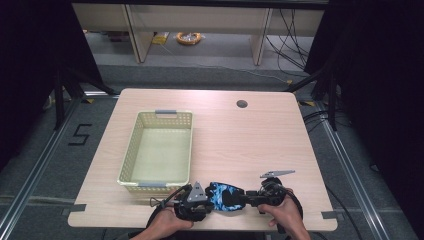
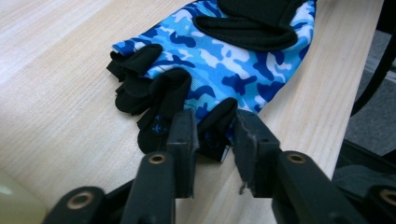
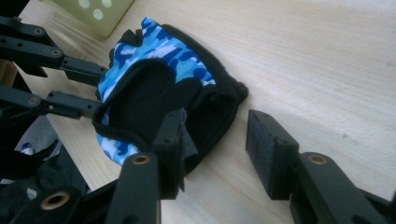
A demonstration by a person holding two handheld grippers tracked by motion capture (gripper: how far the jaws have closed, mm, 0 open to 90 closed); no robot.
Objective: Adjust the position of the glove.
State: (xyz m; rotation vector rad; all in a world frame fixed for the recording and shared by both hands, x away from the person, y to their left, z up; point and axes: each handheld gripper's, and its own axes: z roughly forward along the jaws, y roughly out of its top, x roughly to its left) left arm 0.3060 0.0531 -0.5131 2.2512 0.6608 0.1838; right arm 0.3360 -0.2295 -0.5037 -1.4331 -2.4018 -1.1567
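2 grippers flank the blue camo glove (image 1: 224, 195) lying just in front of the yellow basket (image 1: 131, 150), left gripper (image 2: 213, 135) pinching a black fingertip, right gripper (image 3: 215, 149) spread at the cuff, 1 jaw inside, likely to stretch it between them.

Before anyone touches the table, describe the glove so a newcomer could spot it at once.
On the wooden table, look to the near edge, right of the pale yellow basket. The glove lies there between two handheld grippers: fingerless, blue camouflage with black patches, the only patterned thing.
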